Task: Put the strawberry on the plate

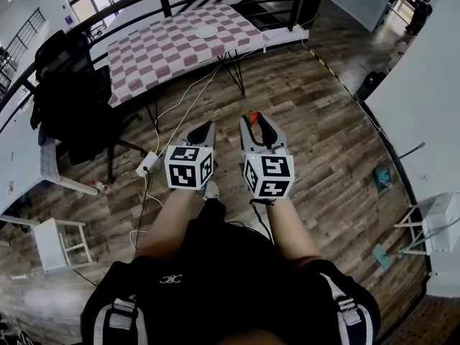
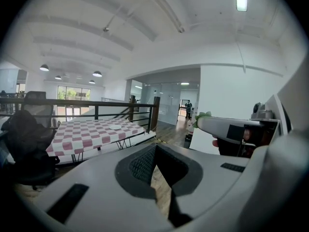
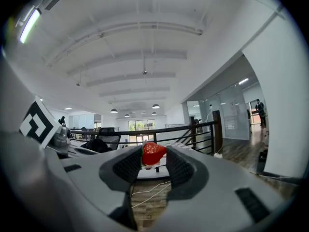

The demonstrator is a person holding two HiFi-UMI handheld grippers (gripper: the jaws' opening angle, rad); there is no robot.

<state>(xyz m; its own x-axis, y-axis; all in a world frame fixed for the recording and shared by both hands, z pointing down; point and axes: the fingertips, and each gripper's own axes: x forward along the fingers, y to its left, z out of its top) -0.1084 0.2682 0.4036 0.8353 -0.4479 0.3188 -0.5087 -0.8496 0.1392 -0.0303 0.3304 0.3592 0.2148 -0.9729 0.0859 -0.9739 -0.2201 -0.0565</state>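
A red strawberry [image 1: 252,116] sits between the tips of my right gripper [image 1: 252,120], which is shut on it; in the right gripper view the strawberry [image 3: 153,153] fills the gap between the dark pads. My left gripper [image 1: 209,127] hangs beside it with its tips together and nothing between them. Both grippers are held over the wooden floor, well short of the table. A small white plate [image 1: 205,31] lies on the red-and-white checked table [image 1: 158,49] farther ahead. The left gripper view also shows the plate [image 2: 115,126] on the table's far part.
A black office chair [image 1: 68,92] draped with a dark jacket stands left of the table. A white power strip [image 1: 147,165] and cables lie on the floor ahead of my left gripper. A black railing [image 1: 165,2] runs behind the table. A white stool [image 1: 61,243] stands at the left.
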